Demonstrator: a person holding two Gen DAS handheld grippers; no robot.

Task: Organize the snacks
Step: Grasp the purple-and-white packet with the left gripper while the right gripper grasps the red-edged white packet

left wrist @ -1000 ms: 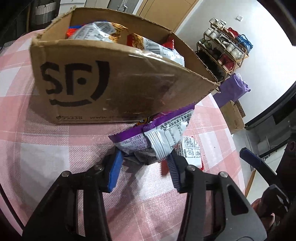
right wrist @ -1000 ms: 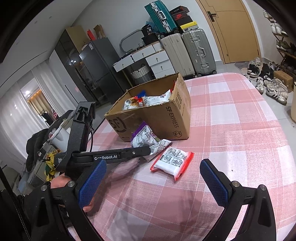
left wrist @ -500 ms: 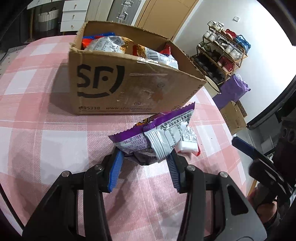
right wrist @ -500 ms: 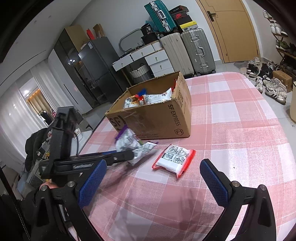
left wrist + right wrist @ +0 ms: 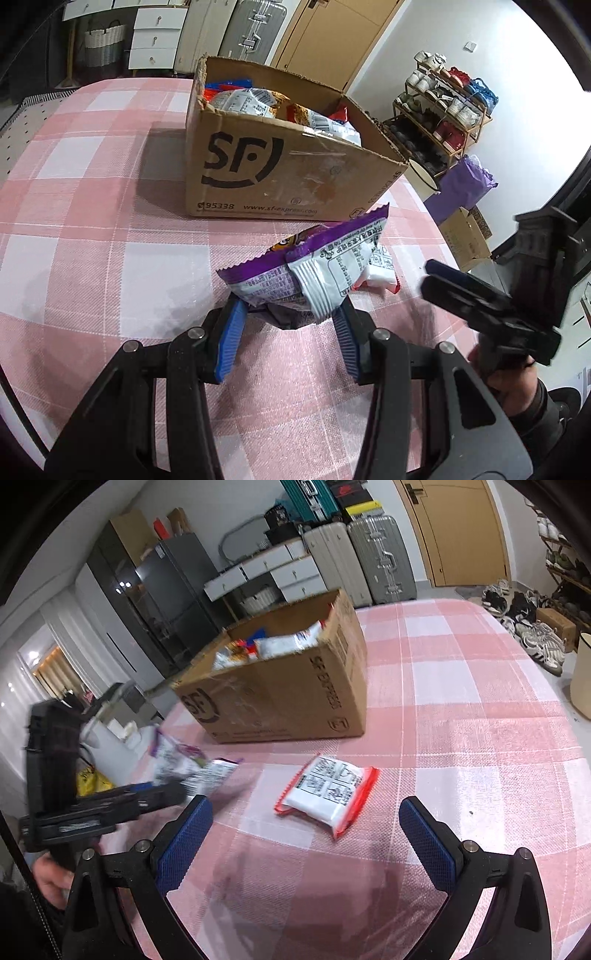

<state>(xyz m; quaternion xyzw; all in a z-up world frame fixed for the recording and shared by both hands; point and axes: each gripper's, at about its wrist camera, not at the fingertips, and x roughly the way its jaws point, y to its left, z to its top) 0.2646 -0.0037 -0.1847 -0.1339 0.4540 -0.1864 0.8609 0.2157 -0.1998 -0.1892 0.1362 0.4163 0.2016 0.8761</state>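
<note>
Backing away from the brown cardboard shipping box point(image 5: 280, 166), the left gripper point(image 5: 291, 325) has carried its purple-and-white foil snack packet point(image 5: 314, 266) off toward the near edge of the pink checked tabletop point(image 5: 92, 236), so the box that loomed close a second ago now sits well apart at twelve o'clock in the left wrist view. Its blue-padded jaws are clenched on the packet's crumpled lower end, and the packet stands up between them, clear of the cloth. The right gripper point(image 5: 306, 834) has dipped a little toward the white snack packet with red edges point(image 5: 327, 790), which lies flat on the tabletop just ahead of it at twelve o'clock; its jaws are spread wide with nothing between them. The box already holds several packets.

The grip on the purple packet looks shallow to me, pinching only loose foil at one end, so a quick swing could let it slide out. The two grippers are also near each other, and the right one reaching in might clip the left.
</note>
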